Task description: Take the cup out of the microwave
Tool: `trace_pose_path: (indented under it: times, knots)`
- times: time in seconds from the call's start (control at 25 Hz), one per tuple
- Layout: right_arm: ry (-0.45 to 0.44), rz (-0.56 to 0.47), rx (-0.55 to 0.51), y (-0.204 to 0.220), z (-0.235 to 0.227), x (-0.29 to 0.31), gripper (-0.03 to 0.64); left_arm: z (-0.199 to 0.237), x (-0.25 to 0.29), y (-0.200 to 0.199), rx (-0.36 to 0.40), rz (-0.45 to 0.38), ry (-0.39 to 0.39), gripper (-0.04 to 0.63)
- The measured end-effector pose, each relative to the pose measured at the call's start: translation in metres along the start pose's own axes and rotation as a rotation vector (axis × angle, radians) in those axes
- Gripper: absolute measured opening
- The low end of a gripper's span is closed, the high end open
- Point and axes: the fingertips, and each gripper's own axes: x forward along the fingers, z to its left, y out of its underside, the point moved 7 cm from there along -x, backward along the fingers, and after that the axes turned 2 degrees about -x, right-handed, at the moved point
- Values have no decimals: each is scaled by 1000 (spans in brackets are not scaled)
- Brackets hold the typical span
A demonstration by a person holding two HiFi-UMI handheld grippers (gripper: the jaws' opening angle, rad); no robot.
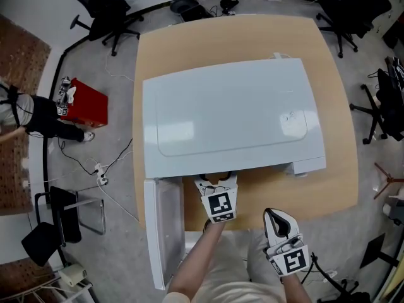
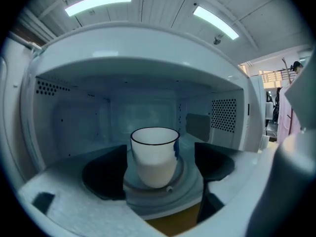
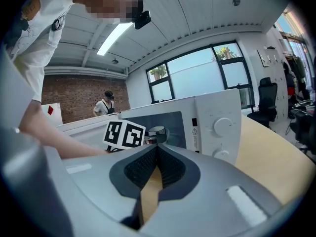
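A white cup [image 2: 154, 154] with a dark rim stands upright on the turntable [image 2: 163, 191] inside the open microwave [image 1: 227, 115]. My left gripper [image 2: 158, 174] reaches into the cavity, open, one dark finger on each side of the cup with a gap to it. In the head view this left gripper [image 1: 216, 180] is at the microwave's front opening, and the cup is hidden there. The door [image 1: 163, 232] hangs open at the left. My right gripper [image 1: 278, 218] hovers in front of the table edge, shut and empty. The right gripper [image 3: 158, 149] faces the control panel [image 3: 219, 127].
The microwave takes up most of the wooden table [image 1: 334, 188]. A red box [image 1: 85, 103], cables and a person [image 1: 31, 115] are on the floor at the left. Office chairs [image 1: 104, 8] stand round the table's far side.
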Motion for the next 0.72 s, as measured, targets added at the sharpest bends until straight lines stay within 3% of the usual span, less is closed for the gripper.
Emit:
trace_pose_path:
  times: [0.32, 0.4, 0.72]
  knots:
    - [-11, 18, -4, 9, 7, 13, 6, 9, 34, 15, 51, 14, -27, 426]
    - [-16, 24, -5, 11, 9, 13, 6, 12, 36, 16, 69, 19, -42, 380]
    - [-22, 35, -9, 12, 15, 8, 6, 13, 34, 15, 63, 41, -32, 376]
